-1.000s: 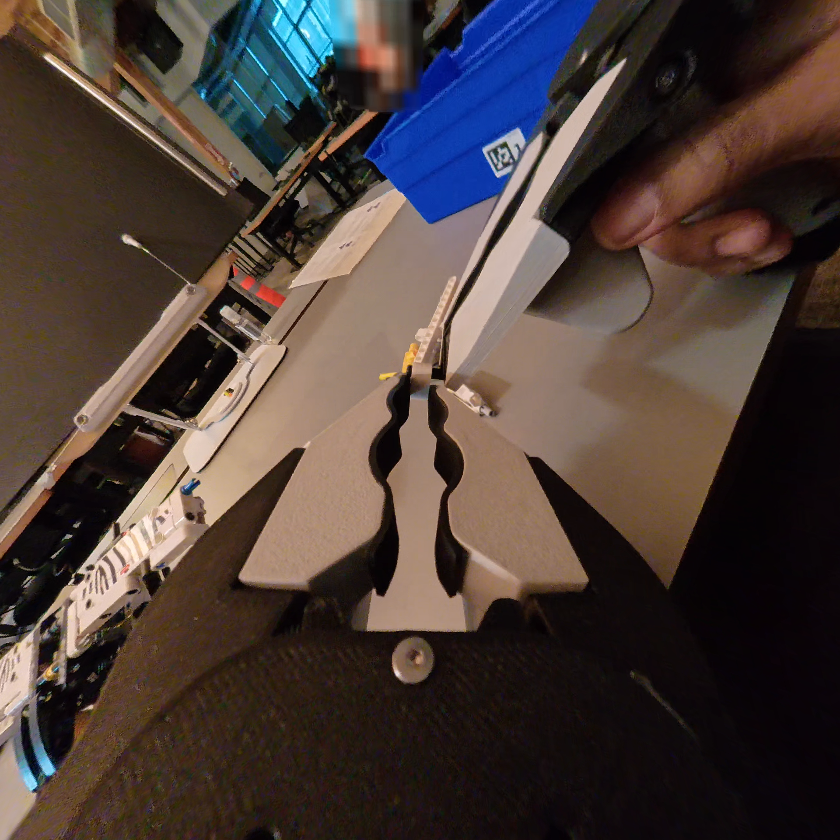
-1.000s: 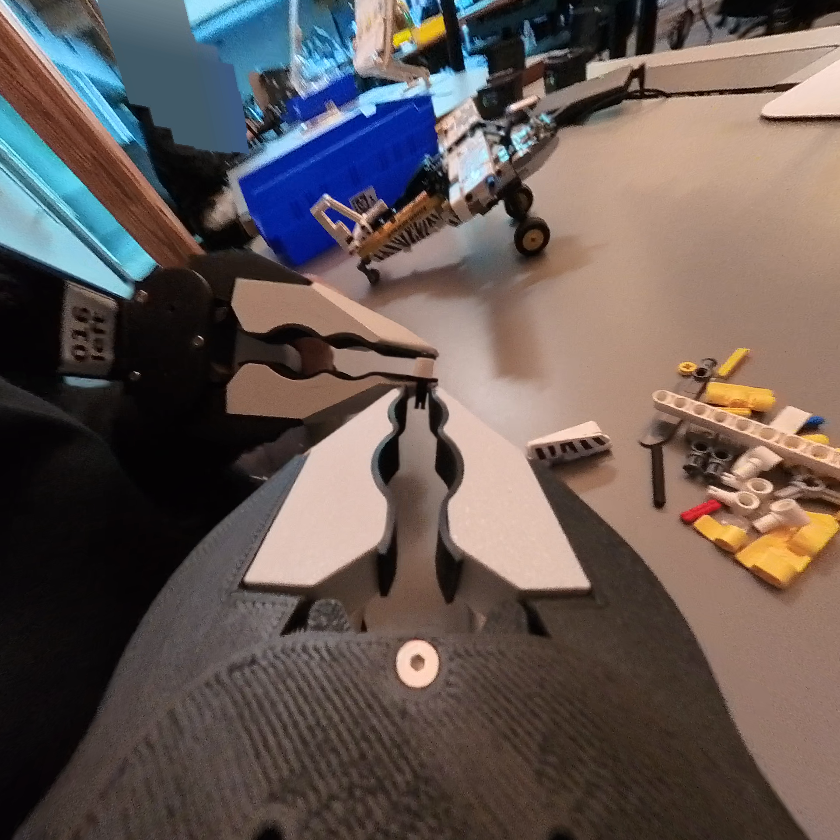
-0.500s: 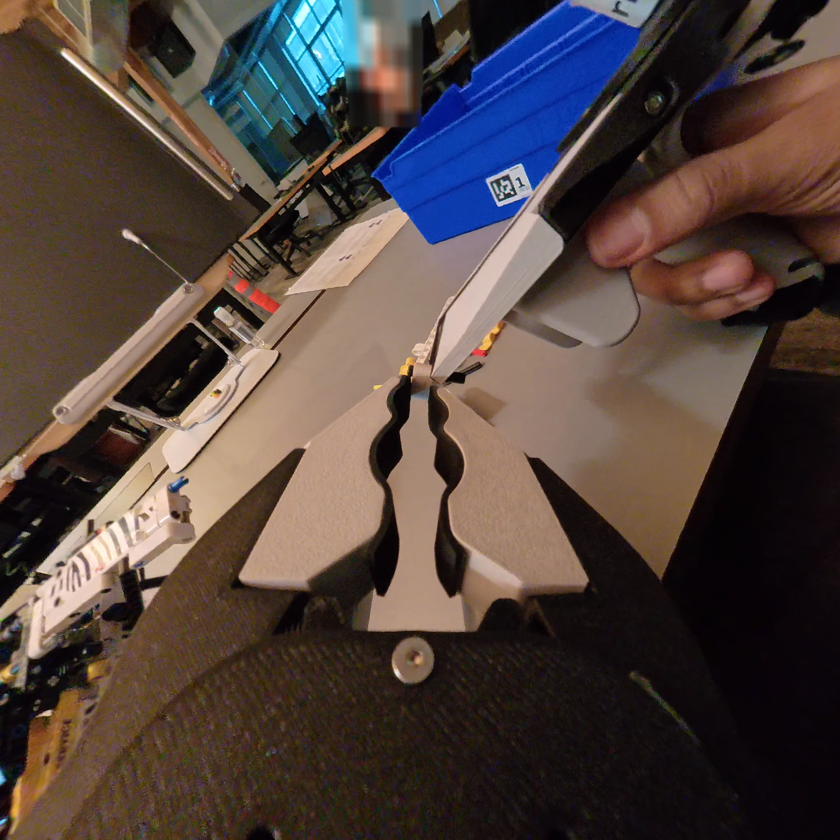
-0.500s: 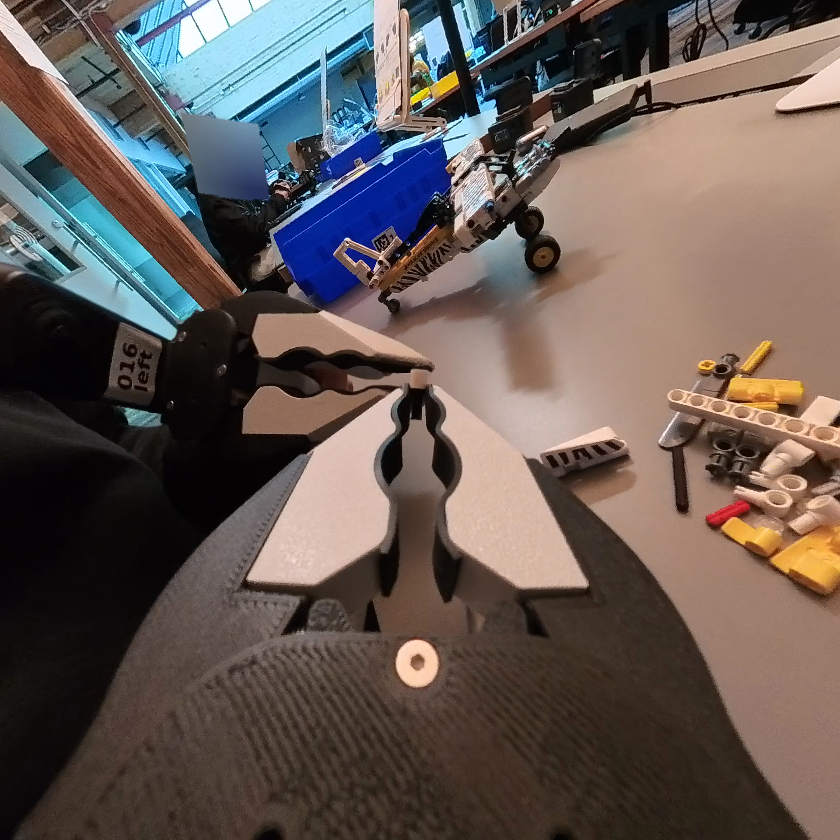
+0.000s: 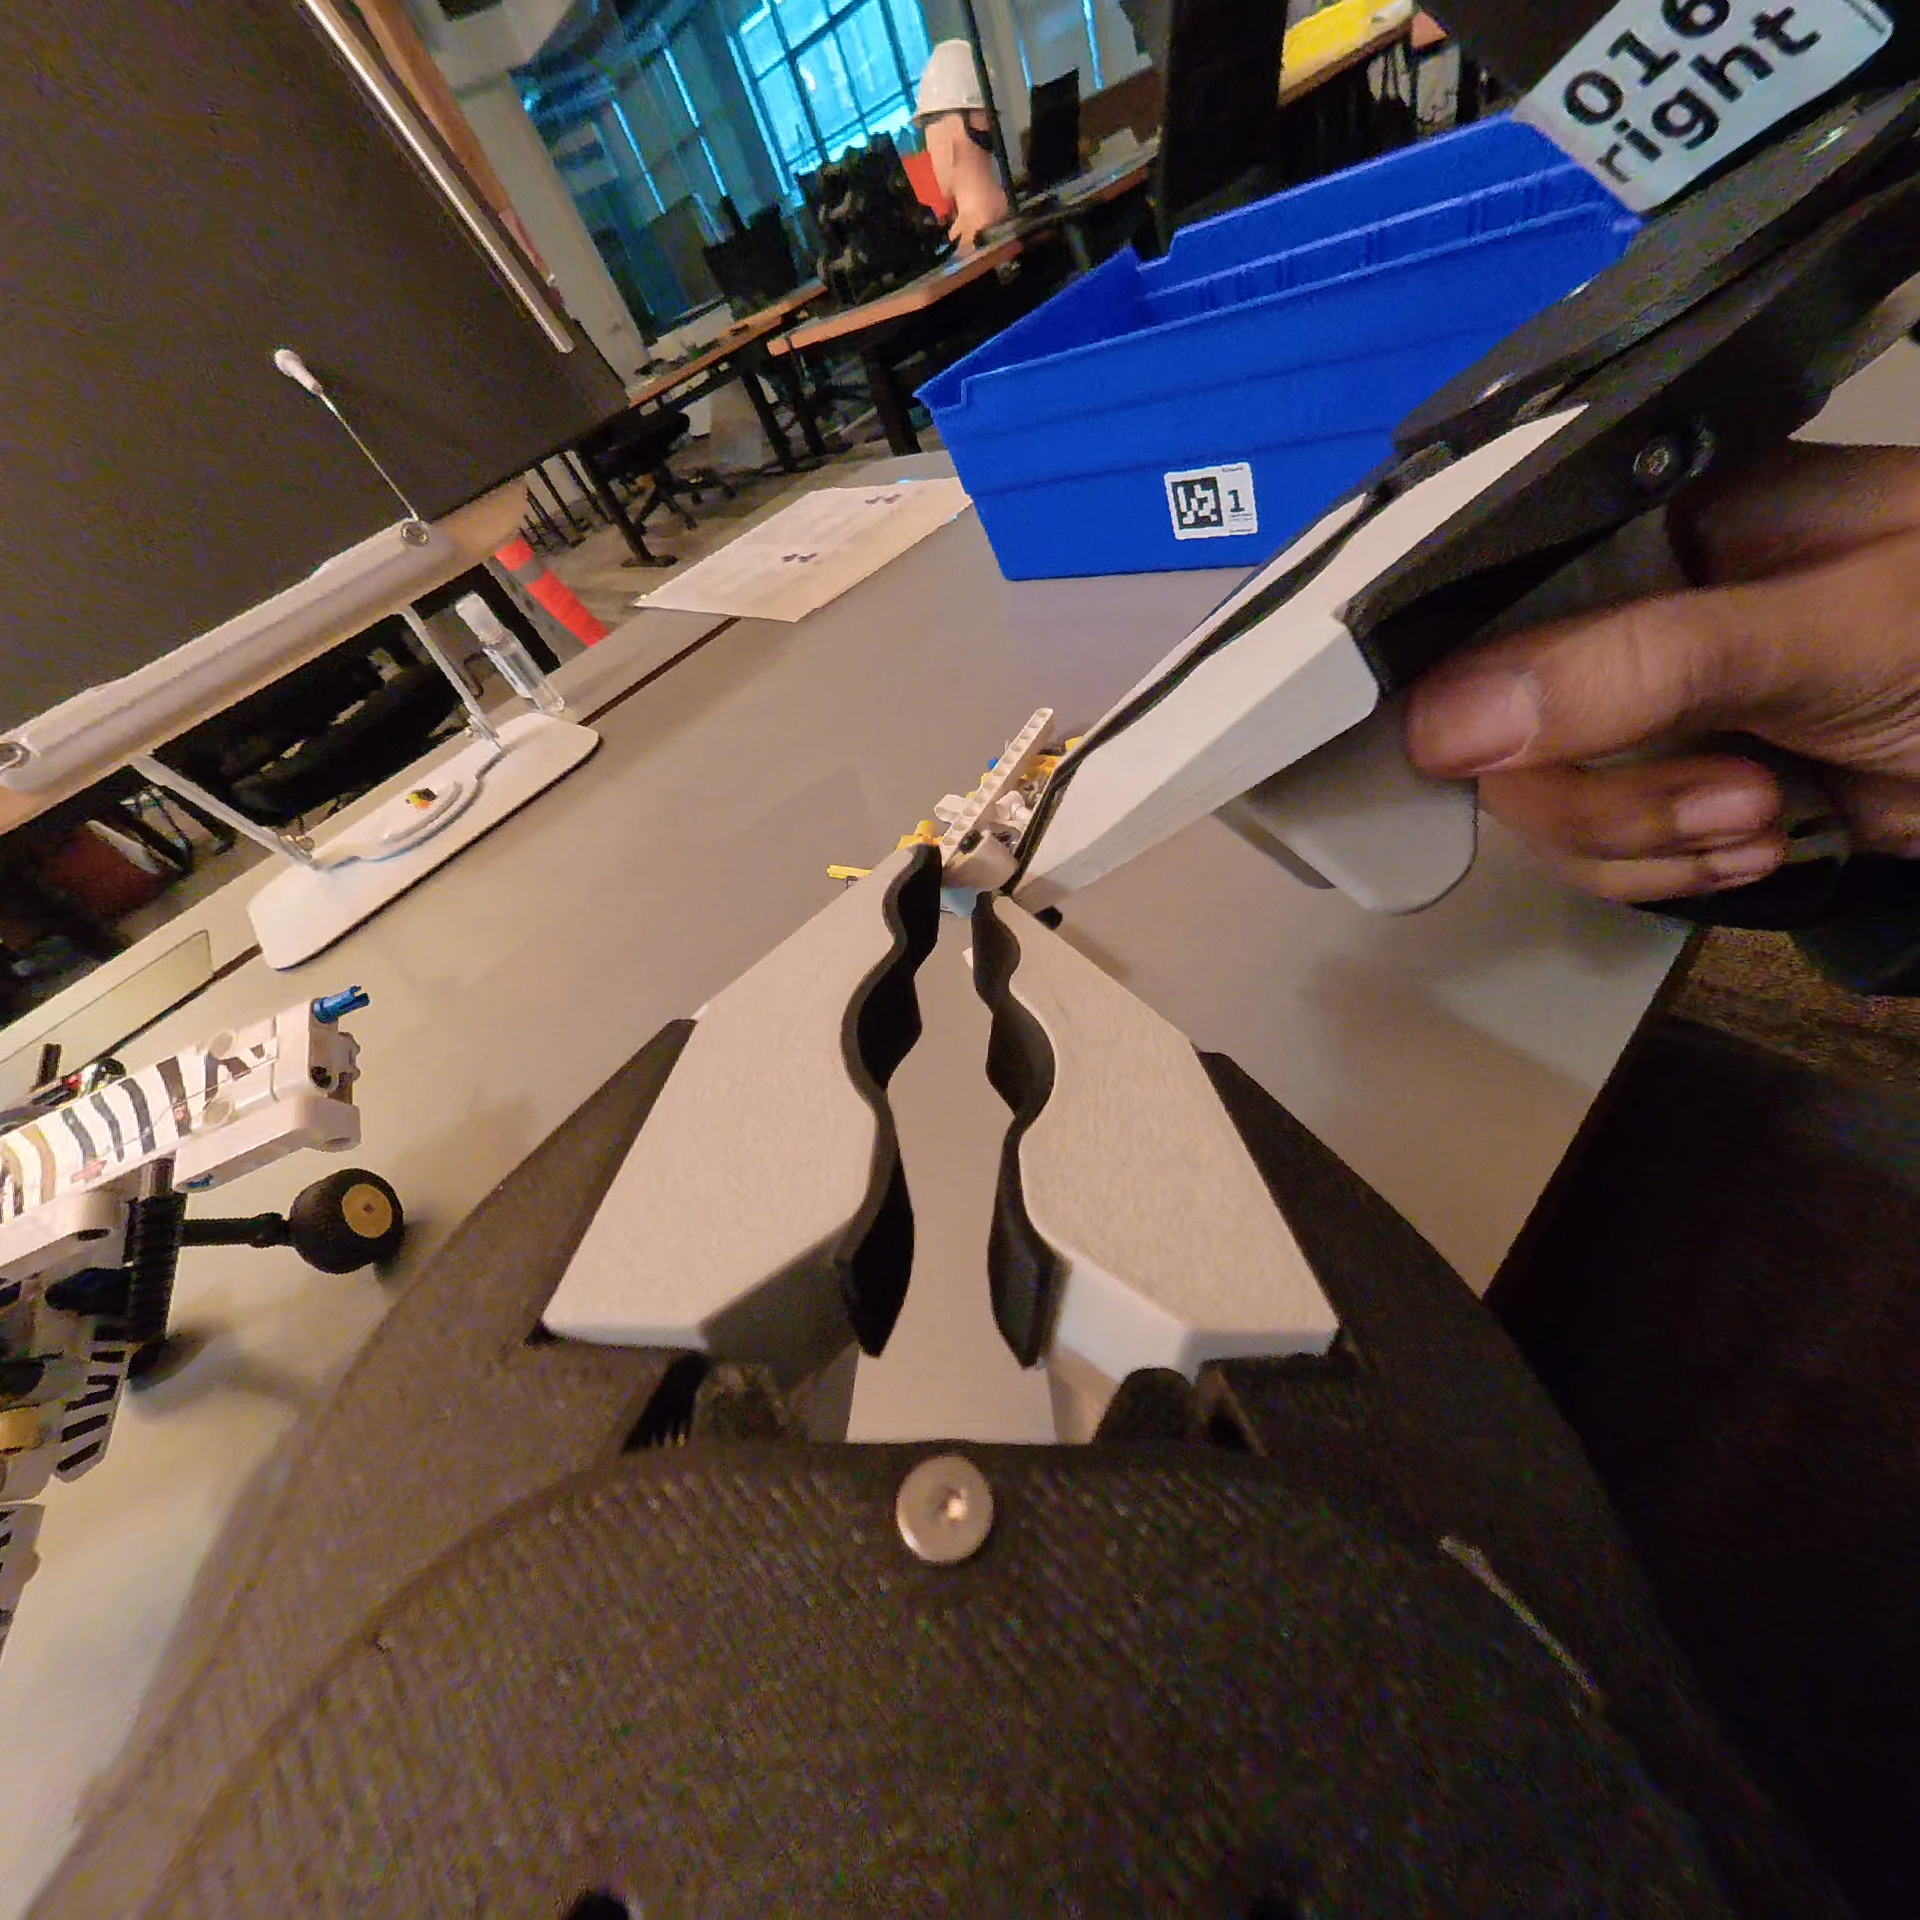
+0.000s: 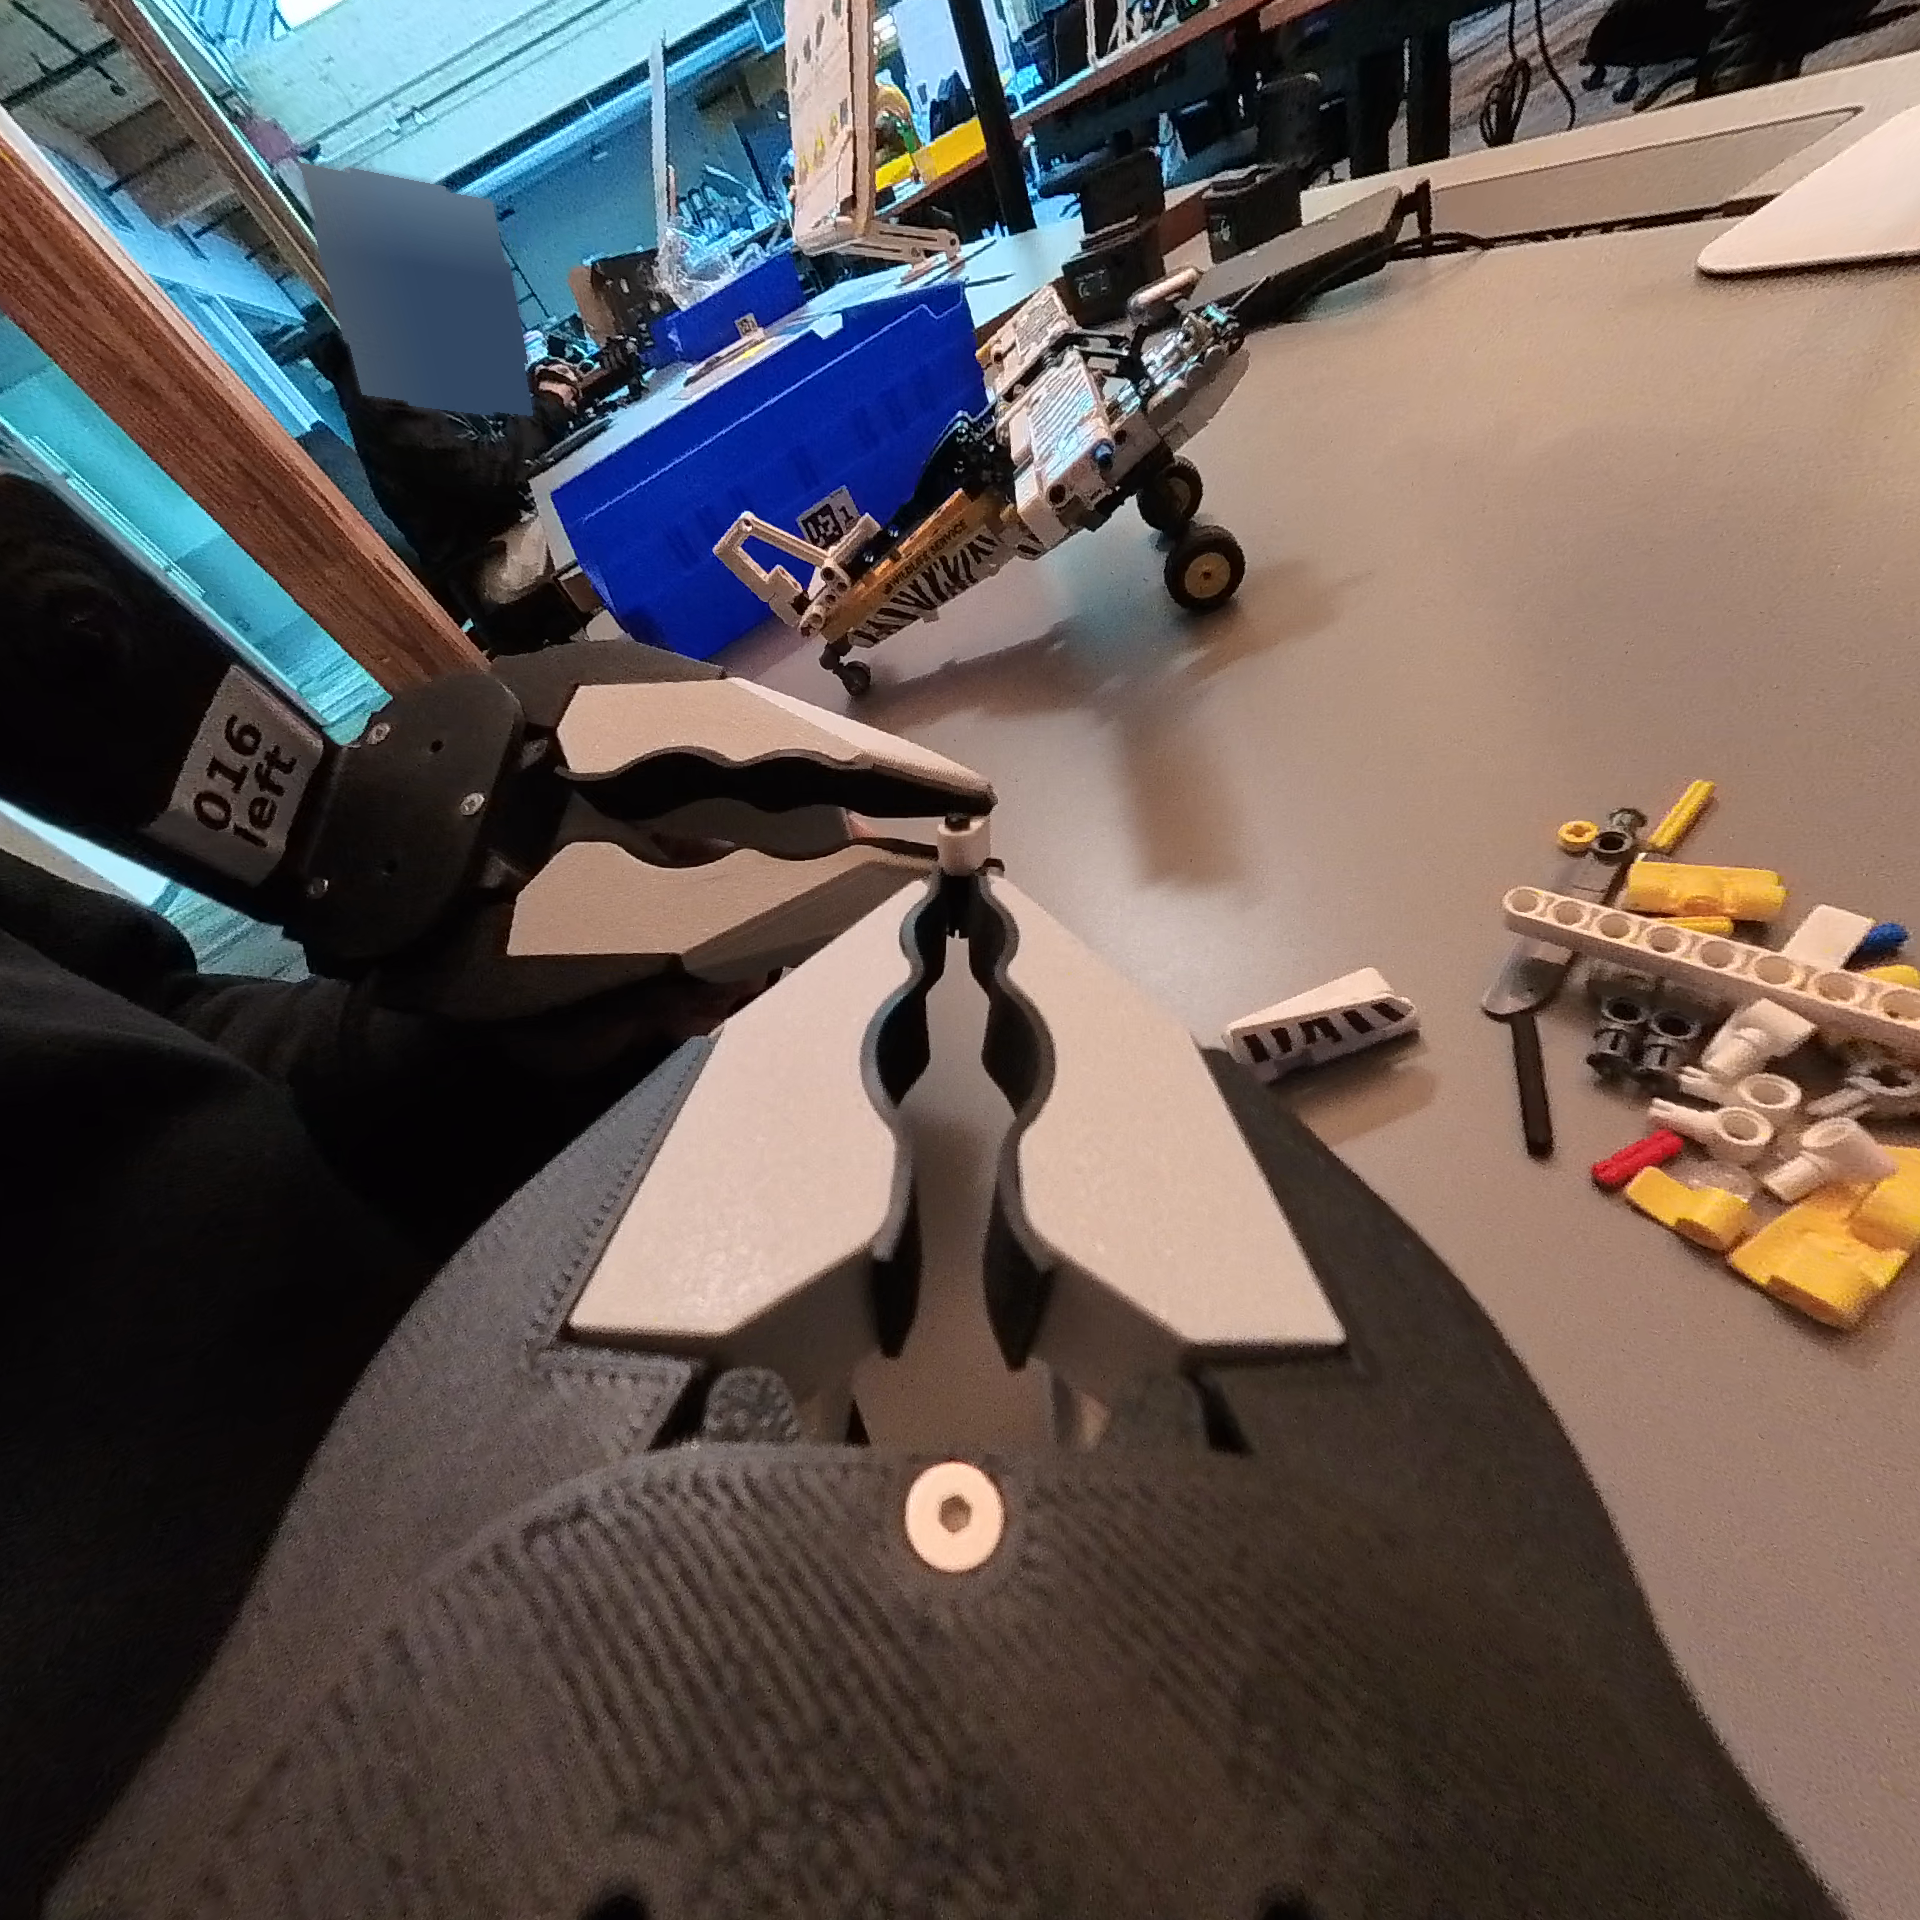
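In the right wrist view my right gripper is shut on a thin black pin that sticks into a small white connector piece just above its tips. My left gripper comes in from the left and its fingertips clamp that same white piece from above and below. In the left wrist view my left gripper has the white connector at its tips. The right gripper, held by a hand, meets it from the right. Both hold the piece above the grey table.
A pile of loose yellow, white and grey pieces with a long white beam and a striped white panel lies to the right. A striped toy vehicle and a blue bin stand farther back. A monitor stand is at the left. Only a small space, under 4 cm, lies between the two pairs of fingers.
My right gripper's fingers have closed further on the black pin. The white connector now sits on the pin at its tips. Both grippers stay tip to tip, and the views have tilted.
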Demonstrator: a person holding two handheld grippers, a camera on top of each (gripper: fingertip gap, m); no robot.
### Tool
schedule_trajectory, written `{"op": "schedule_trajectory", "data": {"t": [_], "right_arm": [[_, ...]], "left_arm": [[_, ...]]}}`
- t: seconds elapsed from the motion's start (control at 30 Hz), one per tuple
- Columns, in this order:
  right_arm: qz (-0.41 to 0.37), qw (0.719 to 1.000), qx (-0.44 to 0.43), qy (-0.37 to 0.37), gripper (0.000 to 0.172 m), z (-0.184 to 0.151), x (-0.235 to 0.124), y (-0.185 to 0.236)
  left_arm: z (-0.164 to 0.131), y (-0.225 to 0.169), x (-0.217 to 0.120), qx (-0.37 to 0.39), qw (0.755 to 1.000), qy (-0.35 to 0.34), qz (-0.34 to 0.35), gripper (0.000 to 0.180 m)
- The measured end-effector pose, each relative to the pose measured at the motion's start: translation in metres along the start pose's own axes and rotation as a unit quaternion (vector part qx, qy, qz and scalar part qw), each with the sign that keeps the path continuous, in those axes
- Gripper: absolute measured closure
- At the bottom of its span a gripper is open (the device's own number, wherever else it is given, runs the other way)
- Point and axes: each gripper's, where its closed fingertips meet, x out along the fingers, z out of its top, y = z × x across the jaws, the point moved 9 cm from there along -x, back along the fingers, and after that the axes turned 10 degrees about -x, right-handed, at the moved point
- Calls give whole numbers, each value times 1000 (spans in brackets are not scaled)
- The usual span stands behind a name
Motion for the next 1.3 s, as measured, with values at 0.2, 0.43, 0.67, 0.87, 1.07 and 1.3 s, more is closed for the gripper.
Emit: {"op": "schedule_trajectory", "data": {"t": [0.2,0.43,0.67,0.87,1.07,1.3], "right_arm": [[-37,998,-32,34,170,2,3,6],[-118,989,-72,43,170,11,-16,8],[-149,976,-153,44,170,-2,-12,1],[-179,945,-273,24,170,-5,-9,13],[-202,889,-410,33,170,-11,-10,23],[-142,890,-433,7,170,-17,-16,27]], "left_arm": [[0,2,1,-15,1000,2,1,180],[-2,27,-5,-67,998,0,19,180],[5,17,12,-170,981,2,-90,180],[-2,20,16,-326,928,15,-180,145],[-4,19,13,-329,919,28,-215,150],[-6,16,8,-328,899,40,-289,160]]}}
